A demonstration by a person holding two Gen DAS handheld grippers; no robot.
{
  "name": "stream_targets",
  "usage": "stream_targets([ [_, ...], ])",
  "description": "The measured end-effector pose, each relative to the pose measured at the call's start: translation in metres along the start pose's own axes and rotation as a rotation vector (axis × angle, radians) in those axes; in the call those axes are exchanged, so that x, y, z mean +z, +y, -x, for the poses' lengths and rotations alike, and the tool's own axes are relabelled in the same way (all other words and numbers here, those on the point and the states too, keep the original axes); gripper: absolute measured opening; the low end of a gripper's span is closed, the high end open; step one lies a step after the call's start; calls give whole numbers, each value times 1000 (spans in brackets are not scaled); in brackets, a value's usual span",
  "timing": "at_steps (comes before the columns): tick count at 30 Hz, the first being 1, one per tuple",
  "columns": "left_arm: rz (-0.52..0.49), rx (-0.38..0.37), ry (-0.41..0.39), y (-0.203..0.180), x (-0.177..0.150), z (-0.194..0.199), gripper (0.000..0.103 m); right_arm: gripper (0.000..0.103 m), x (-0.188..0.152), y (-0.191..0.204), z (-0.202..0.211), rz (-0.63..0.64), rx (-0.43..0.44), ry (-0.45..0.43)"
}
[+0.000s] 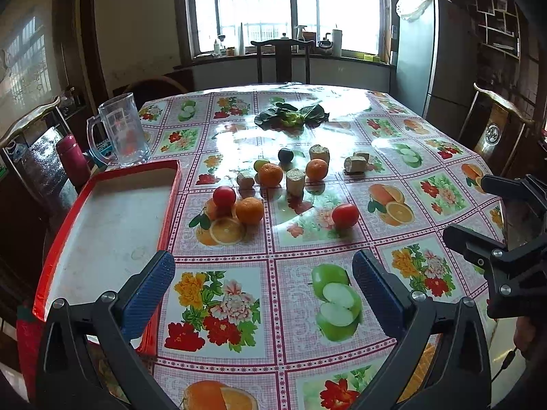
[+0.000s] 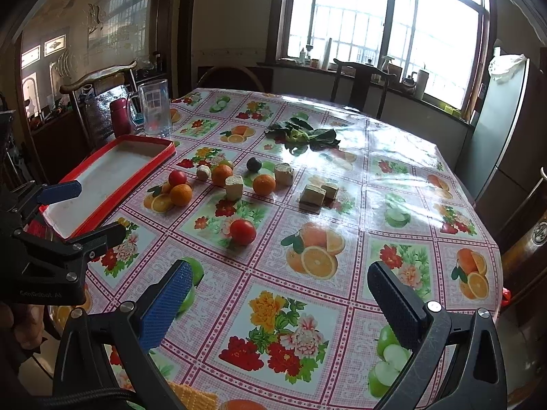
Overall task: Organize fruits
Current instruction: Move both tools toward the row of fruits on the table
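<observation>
Fruit lies loose in the middle of the table: a tomato (image 1: pixel 345 215) (image 2: pixel 243 232) nearest me, a second tomato (image 1: pixel 224 196) beside an orange (image 1: pixel 249 210), two more oranges (image 1: pixel 270 174) (image 1: pixel 316 169), a lime (image 1: pixel 260 164) and a dark round fruit (image 1: pixel 285 155). A red-rimmed tray (image 1: pixel 112 225) (image 2: pixel 102 171) sits empty at the left edge. My left gripper (image 1: pixel 263 270) hovers open over the near tablecloth, nothing between its fingers. My right gripper (image 2: pixel 278 285) is open too, short of the near tomato, holding nothing.
Beige cut chunks (image 1: pixel 295 178) (image 1: pixel 355 164) stand among the fruit. Leafy greens (image 1: pixel 290 114) lie farther back. A clear glass mug (image 1: pixel 124 130) and a red flask (image 1: pixel 72 157) stand behind the tray. Wooden chairs ring the table; a fridge (image 1: pixel 427 61) stands at the right.
</observation>
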State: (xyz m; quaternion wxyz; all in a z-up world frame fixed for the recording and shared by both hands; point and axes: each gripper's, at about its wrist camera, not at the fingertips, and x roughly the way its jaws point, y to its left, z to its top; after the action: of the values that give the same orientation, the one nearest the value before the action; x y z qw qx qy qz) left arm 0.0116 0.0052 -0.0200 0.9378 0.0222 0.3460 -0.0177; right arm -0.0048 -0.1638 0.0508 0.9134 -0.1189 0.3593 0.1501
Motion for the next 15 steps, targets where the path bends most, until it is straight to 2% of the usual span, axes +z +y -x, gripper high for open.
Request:
stream_targets([
  [15,24,-24,61,6,-1,-21,103,103,-1,0,-15,-8,31,25],
])
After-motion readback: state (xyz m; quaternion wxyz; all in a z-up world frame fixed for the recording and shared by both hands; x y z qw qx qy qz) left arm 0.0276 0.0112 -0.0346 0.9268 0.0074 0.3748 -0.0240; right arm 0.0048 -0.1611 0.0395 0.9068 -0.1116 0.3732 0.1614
